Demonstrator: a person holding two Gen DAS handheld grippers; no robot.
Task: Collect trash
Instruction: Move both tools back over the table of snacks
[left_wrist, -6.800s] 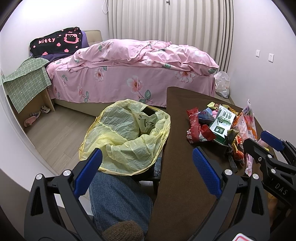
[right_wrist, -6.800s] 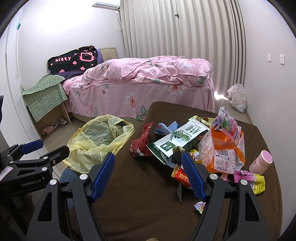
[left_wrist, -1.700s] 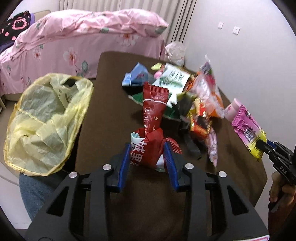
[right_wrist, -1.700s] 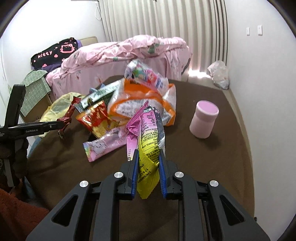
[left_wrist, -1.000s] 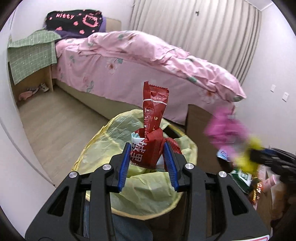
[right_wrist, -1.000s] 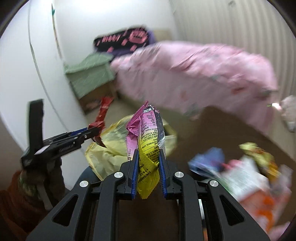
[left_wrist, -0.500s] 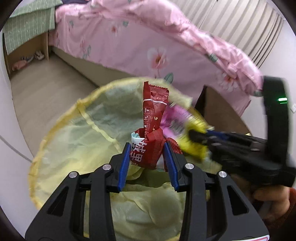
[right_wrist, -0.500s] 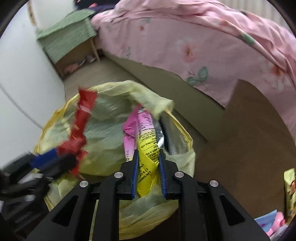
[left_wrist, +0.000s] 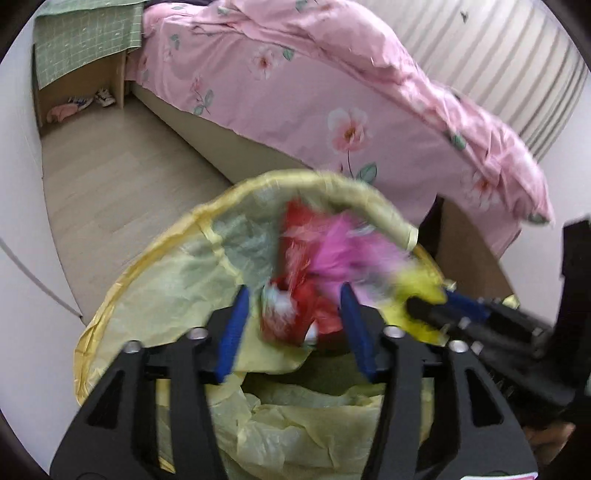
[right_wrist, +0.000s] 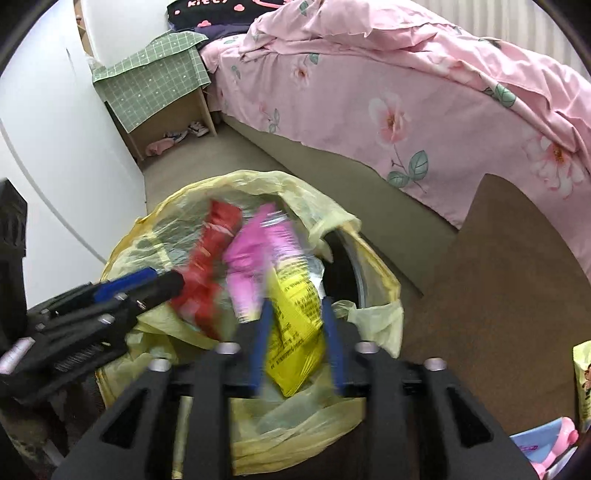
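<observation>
Over the crinkled yellow bag (left_wrist: 159, 295), the left gripper (left_wrist: 293, 325) has its jaws opening, pads clear of the blurred red wrapper (left_wrist: 299, 291) between them. Only the right wrist view shows the brown surface (right_wrist: 498, 295); there the right gripper (right_wrist: 297, 339) jaws are opening around a glossy pink-and-yellow packet (right_wrist: 291, 317).

crinkly red foil snack wrapper (left_wrist: 314, 306) is blurred, loose over the open mouth of the thin yellow plastic trash bag (left_wrist: 155, 295), and just right of it the pink-and-yellow foil packet (right_wrist: 291, 314) hangs blurred over the same bag, yellow end nearest
</observation>
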